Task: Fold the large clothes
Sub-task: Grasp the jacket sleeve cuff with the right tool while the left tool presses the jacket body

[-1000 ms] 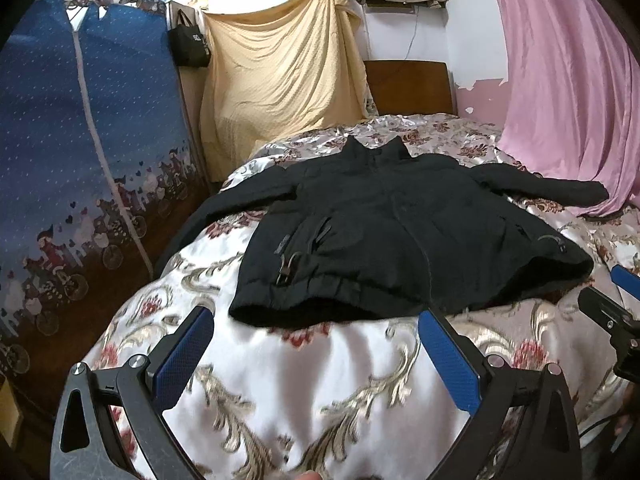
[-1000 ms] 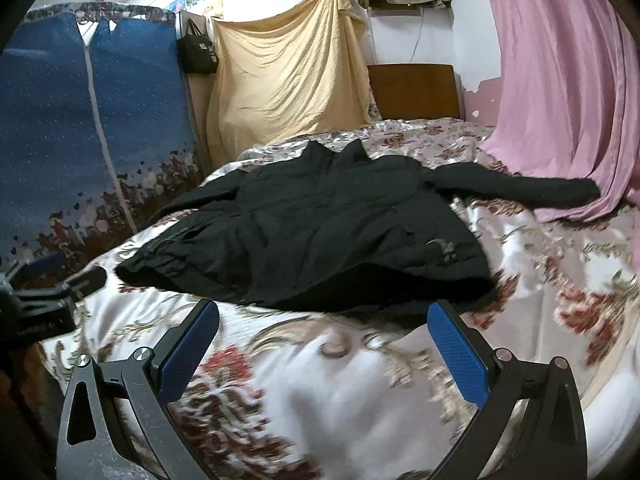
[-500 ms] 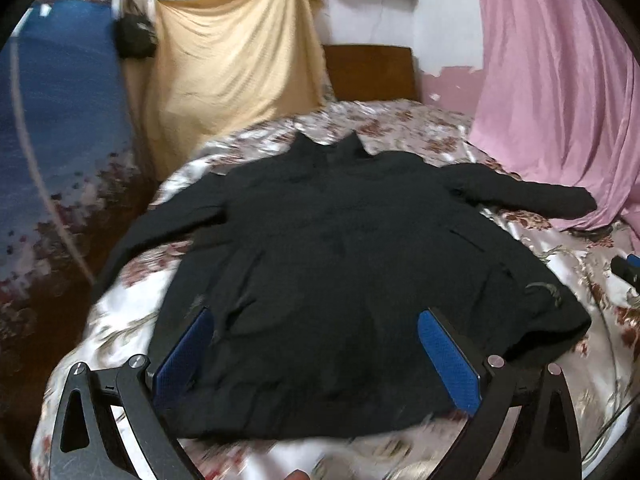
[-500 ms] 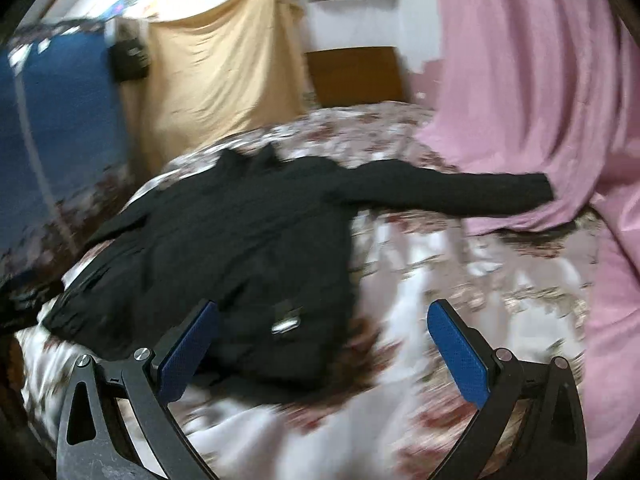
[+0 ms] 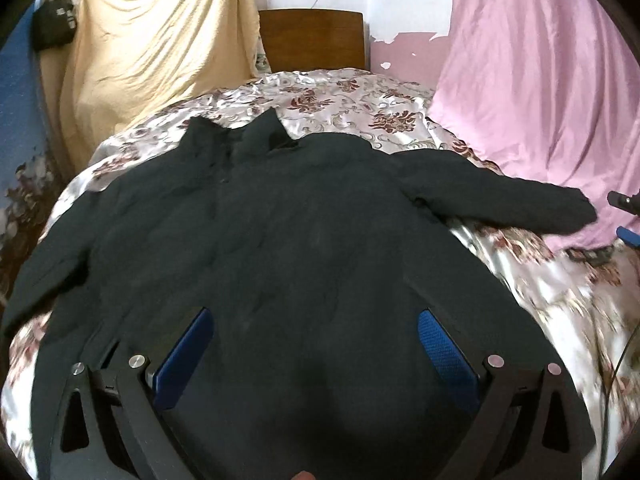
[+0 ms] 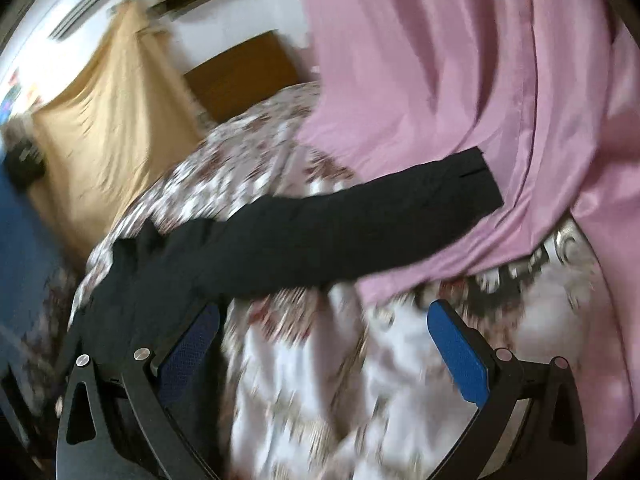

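Observation:
A black jacket (image 5: 288, 232) lies spread flat on the floral bedspread (image 5: 352, 104), collar toward the headboard, both sleeves stretched out sideways. My left gripper (image 5: 314, 344) hovers open over the jacket's lower body, nothing between its blue pads. In the right wrist view the jacket's right sleeve (image 6: 360, 224) runs across the bed, its cuff lying on the pink curtain (image 6: 460, 80). My right gripper (image 6: 324, 344) is open above the bedspread (image 6: 320, 380) just short of that sleeve, its left finger (image 6: 188, 356) over the jacket's edge. The right gripper's tip (image 5: 626, 216) shows at the left view's right edge.
A wooden headboard (image 5: 312, 40) stands at the far end of the bed. A yellow cloth (image 5: 152, 40) hangs at the back left with a black bag (image 5: 54, 24) beside it. The pink curtain (image 5: 540, 80) drapes down onto the bed's right side.
Both grippers have moved forward over the bed. The left one went from the foot of the bed to above the jacket's body; the right one swung right toward the sleeve. The jacket lies still.

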